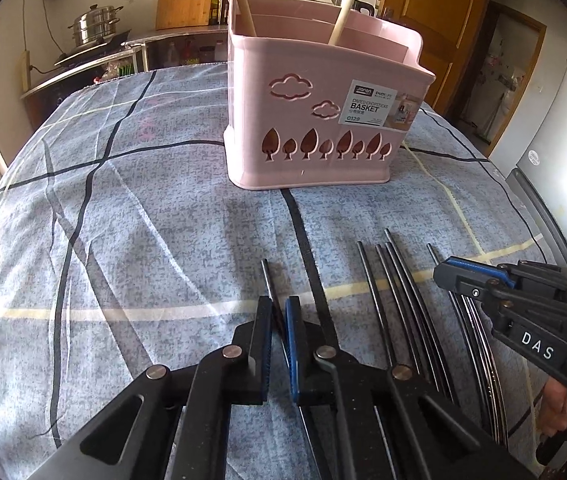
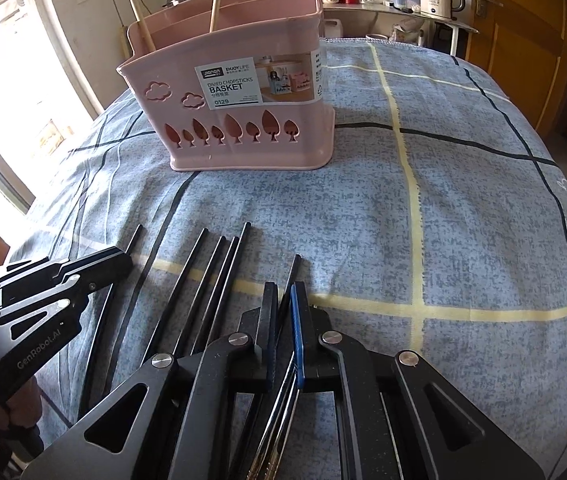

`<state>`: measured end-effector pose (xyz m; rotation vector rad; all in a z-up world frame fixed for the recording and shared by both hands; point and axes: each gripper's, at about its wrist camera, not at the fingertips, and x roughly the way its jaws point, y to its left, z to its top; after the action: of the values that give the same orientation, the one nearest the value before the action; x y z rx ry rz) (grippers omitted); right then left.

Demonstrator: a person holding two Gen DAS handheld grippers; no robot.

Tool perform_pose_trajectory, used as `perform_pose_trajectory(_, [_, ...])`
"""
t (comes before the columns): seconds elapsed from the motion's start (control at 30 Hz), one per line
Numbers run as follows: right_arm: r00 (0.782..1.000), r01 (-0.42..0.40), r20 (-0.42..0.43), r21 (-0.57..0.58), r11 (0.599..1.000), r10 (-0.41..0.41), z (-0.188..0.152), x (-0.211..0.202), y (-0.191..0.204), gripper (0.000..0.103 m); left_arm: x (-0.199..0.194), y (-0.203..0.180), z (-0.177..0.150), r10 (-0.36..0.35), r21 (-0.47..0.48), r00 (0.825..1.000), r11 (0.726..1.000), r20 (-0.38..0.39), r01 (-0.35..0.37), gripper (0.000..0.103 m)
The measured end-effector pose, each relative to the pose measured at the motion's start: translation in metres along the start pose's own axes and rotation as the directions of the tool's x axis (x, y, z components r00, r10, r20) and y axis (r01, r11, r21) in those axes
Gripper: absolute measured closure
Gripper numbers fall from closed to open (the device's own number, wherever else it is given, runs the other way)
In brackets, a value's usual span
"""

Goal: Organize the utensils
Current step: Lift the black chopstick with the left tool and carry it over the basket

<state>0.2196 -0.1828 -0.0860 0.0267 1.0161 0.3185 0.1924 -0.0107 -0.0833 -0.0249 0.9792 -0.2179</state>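
The left gripper (image 1: 279,344) is closing its jaws on a single black chopstick (image 1: 268,280), whose tip is sticking out toward 12 o'clock past the blue pads; only a narrow gap is showing between the jaws. The right gripper (image 2: 284,336) is clenching its jaws on another black chopstick (image 2: 293,270), which is likewise pointing toward 12 o'clock. In the left wrist view the right gripper is showing at 3 o'clock; in the right wrist view the left gripper is showing at 9 o'clock.

Between the two grippers, a loose row of black chopsticks (image 2: 207,276) is lying on the surface, which is wearing a blue checked cloth (image 2: 463,208), their tips fanning toward 12 o'clock.

Well apart from them, at 12 o'clock in the left view and 11 o'clock in the right view, a pink divided chopsticks basket (image 1: 323,112) is standing upright on the cloth, and two pale wooden utensil handles (image 1: 347,8) are leaning out of its compartments.
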Motion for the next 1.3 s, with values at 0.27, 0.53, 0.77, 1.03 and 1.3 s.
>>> perform_pose_trajectory(0.27, [0.999,0.014,-0.051,-0.002,1.0,-0.014,0.011,0.006,0.003,0.096,0.007,-0.01,0.011,0.028,0.06,0.998,0.998,-0.051,-0.025,0.092])
perform_pose_trajectory(0.53, [0.999,0.002,-0.049,0.001,1.0,-0.002,0.018,0.011,0.003,0.098,0.009,-0.008,0.016,0.024,0.037,0.998,0.999,-0.063,-0.021,0.097])
perform_pose_trajectory(0.77, [0.999,-0.039,0.038,0.021,0.999,0.038,0.031,-0.016,-0.001,0.098,-0.014,-0.003,0.031,-0.028,-0.004,1.0,1.0,0.003,0.028,0.098])
perform_pose_trajectory(1.03, [0.979,-0.076,0.192,0.026,0.997,0.07,0.049,-0.067,-0.002,0.099,-0.064,-0.004,0.065,-0.049,0.018,0.989,0.999,0.137,0.047,0.099])
perform_pose_trajectory(1.3, [0.931,-0.081,0.357,0.011,0.997,0.072,0.069,-0.121,0.002,0.099,-0.109,0.002,0.093,-0.041,0.025,0.966,0.999,0.254,0.036,0.099])
